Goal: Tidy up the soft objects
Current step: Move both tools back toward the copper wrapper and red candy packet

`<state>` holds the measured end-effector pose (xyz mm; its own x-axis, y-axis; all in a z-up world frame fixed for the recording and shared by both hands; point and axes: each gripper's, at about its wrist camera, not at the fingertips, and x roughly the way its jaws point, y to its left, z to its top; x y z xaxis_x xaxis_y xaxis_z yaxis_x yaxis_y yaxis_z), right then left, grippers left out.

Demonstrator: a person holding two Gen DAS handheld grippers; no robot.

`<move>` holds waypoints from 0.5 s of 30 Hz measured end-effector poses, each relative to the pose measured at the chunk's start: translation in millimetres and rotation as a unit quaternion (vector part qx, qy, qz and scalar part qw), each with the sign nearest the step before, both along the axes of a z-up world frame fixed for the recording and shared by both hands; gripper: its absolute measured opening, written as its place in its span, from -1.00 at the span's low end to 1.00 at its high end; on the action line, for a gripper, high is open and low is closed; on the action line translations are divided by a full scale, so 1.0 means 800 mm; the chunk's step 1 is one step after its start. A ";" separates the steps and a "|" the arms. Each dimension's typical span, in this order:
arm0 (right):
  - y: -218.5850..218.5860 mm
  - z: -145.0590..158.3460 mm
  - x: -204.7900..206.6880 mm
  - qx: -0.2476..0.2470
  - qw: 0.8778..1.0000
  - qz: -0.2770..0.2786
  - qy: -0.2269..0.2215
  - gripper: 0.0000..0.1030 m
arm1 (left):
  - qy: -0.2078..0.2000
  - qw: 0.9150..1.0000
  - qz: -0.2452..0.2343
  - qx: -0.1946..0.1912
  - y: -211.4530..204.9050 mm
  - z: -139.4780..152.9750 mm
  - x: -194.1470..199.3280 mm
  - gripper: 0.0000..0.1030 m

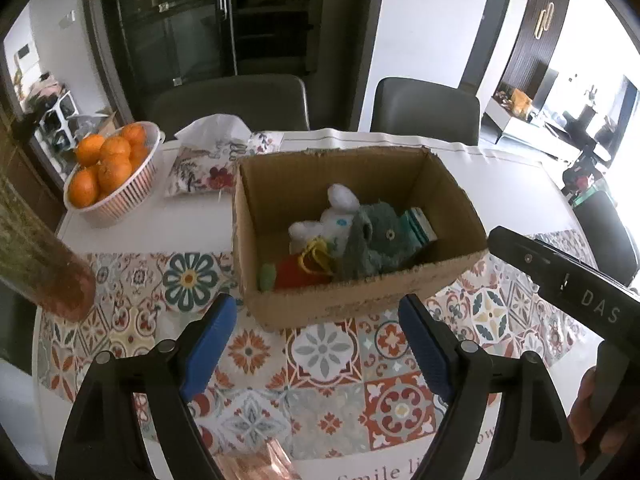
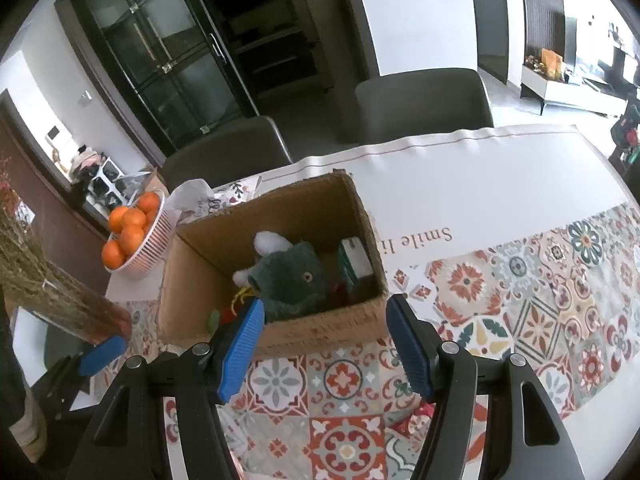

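Observation:
An open cardboard box (image 1: 280, 168) stands on the patterned tablecloth; it also shows in the right wrist view (image 2: 200, 280). Inside lie a grey-green plush toy (image 1: 380, 236) (image 2: 296, 276), a white plush bunny (image 1: 336, 216) (image 2: 268, 242), a red and green carrot toy (image 1: 292, 272) and a teal and white packet (image 1: 420, 224) (image 2: 354, 260). My left gripper (image 1: 318, 316) is open and empty, just short of the box's near wall. My right gripper (image 2: 324, 316) is open and empty, at the box's near wall. The right gripper's body (image 1: 560, 280) shows at the right of the left wrist view.
A white basket of oranges (image 1: 110, 168) (image 2: 136, 232) stands at the left. A floral tissue pouch (image 1: 208, 160) lies behind the box. A vase of dried stems (image 1: 44, 264) (image 2: 72, 300) stands near left. Two dark chairs (image 1: 424, 108) stand behind the table.

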<state>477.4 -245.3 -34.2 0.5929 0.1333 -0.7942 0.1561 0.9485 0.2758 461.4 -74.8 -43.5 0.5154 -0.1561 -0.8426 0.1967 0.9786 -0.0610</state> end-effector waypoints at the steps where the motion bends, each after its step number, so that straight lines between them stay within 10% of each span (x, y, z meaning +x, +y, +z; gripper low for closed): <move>1: -0.001 0.000 -0.005 -0.001 1.000 -0.001 -0.001 0.26 | 0.001 1.000 0.004 0.002 0.000 -0.001 -0.005 0.64; 15: -0.014 -0.030 -0.056 -0.008 0.999 -0.040 0.018 0.26 | 0.011 0.996 0.081 0.019 0.013 -0.020 -0.070 0.68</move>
